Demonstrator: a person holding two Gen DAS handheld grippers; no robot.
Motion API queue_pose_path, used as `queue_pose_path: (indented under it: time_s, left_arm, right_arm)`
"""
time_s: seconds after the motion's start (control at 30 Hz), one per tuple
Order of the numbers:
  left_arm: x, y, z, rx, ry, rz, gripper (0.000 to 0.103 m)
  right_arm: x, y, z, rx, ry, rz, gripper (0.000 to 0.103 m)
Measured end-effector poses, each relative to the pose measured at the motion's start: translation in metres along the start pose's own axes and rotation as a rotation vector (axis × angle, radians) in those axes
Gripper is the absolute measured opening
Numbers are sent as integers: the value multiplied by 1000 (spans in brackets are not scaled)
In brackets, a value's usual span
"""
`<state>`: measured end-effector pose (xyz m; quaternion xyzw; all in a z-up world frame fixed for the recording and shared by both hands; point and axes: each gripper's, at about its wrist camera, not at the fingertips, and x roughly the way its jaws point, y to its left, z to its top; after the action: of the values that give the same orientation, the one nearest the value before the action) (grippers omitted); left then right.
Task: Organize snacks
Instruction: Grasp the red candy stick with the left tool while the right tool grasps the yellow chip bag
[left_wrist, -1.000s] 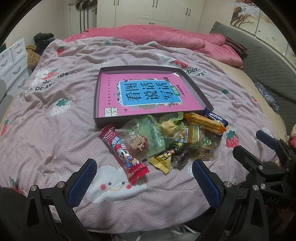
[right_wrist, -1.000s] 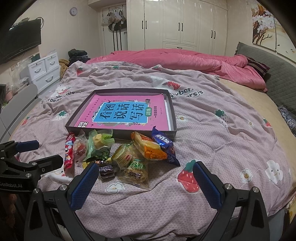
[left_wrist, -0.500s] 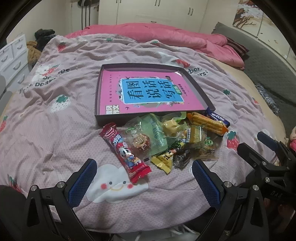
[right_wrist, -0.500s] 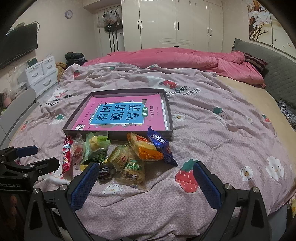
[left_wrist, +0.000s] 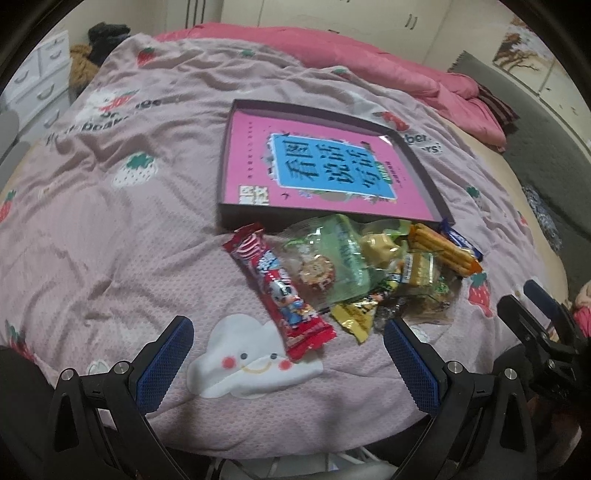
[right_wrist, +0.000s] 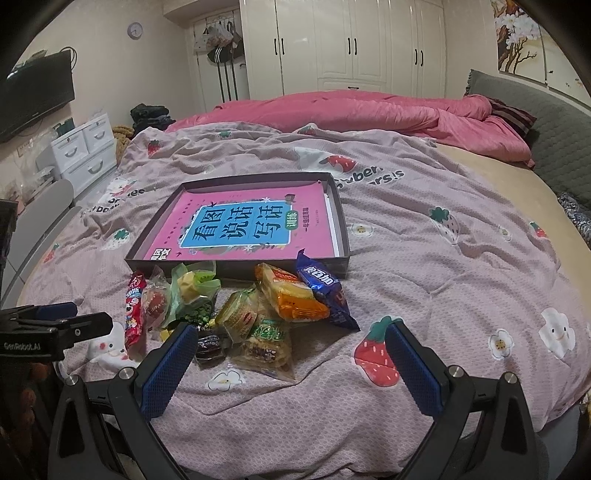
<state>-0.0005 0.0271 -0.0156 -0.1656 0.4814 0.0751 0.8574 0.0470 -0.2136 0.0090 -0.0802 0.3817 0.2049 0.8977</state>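
Observation:
A heap of wrapped snacks lies on the bedspread just in front of a shallow dark box that holds a pink book. At the heap's left lies a long red packet. An orange biscuit pack and a blue packet lie at its right. My left gripper hovers open near the red packet's near end. My right gripper hovers open near the heap's front, with nothing held. Each gripper shows at the edge of the other's view.
The bed carries a pinkish strawberry-print cover and a bunched pink duvet at the far end. White drawers and a chair stand left of the bed, a grey headboard on the right. White wardrobes line the back wall.
Both grippers have moved slightly closer to the snack heap; the left view has tilted and slid left. Both stay open and nothing on the bed has shifted.

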Motion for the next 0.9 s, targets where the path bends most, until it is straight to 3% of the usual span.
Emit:
queue_pose_path:
  time_s: [0.3,0.73,0.9]
  left_arm:
    - [21,12,1,-50,61,-8,102]
    - [38,16,7,-43,78,-8,102]
    - [41,17,8,-43,84,-29,102]
  right_arm:
    - [8,-2,2,11,14,12,102]
    - [36,-17,10,80,58,41,102]
    - [50,-20,12,97,91,56,93]
